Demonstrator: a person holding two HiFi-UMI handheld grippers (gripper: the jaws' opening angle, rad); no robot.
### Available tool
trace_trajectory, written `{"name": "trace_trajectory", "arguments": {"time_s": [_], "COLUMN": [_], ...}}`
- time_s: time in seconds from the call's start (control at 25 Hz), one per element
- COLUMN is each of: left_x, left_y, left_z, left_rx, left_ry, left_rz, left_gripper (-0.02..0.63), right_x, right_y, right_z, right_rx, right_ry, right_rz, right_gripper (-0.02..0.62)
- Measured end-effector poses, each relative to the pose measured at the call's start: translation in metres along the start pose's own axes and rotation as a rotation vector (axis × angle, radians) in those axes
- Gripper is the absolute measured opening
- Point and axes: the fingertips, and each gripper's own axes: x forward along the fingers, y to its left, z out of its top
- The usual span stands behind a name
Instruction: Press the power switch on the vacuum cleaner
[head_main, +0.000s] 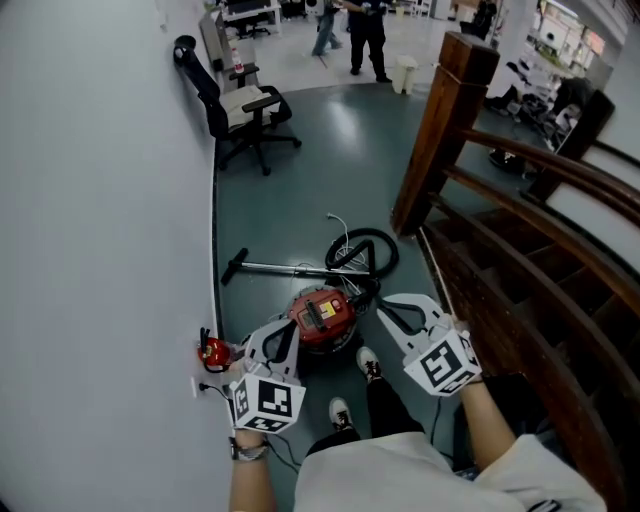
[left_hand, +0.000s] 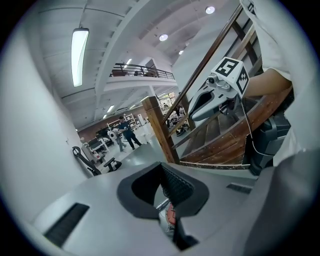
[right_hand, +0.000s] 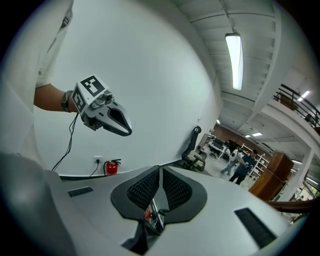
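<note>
Head view, item list.

1. Vacuum cleaner (head_main: 322, 318): red canister standing on the grey-green floor just beyond the person's shoes, close to the white wall. A dark panel sits on its top. The power switch is too small to tell apart from the rest of that panel.
2. Wand (head_main: 285, 268) and hose (head_main: 362, 250): lying on the floor behind the canister, with the hose coiled.
3. Left gripper (head_main: 292, 322): held above the canister's left side, not touching it. Left gripper view shows the jaws together with nothing between them, and a sliver of red vacuum below.
4. Right gripper (head_main: 385, 302): held above and just right of the canister, apart from it. Right gripper view shows the jaws closed and empty.
5. Fire extinguisher (head_main: 212, 351): at the wall, left of the vacuum.
6. Office chair (head_main: 245, 110): further along the wall.
7. Wooden stair railing (head_main: 440, 130): to the right.

Task status: approach stage only. No gripper contacts the canister, so the press seems not yet made. Remaining work: bring one closed jaw tip down onto the switch and push.
</note>
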Motion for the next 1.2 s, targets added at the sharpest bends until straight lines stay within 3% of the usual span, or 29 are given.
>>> {"name": "trace_trajectory", "arguments": {"time_s": [0.4,0.84,1.2], "left_x": [0.030,0.090,0.136], "left_y": [0.005,-0.020,-0.024], "left_z": [-0.041,-0.089,-0.124], "left_rx": [-0.073,-0.141,-0.181], "left_ry": [0.060,0.120,0.162], "left_rz": [0.050,0.008,-0.010], "left_gripper": [0.002,0.001,0.002], "right_x": [0.062,0.112,0.147], "right_y": [0.013,0.026,0.034], "right_z": [-0.045,-0.111,-0.150], "right_rx": [-0.061,0.014,0.008], "right_ry": [0.012,0.043,0.070], "right_rz": [0.134,0.204,0.261], "right_gripper": [0.032,0.034,0.035]}}
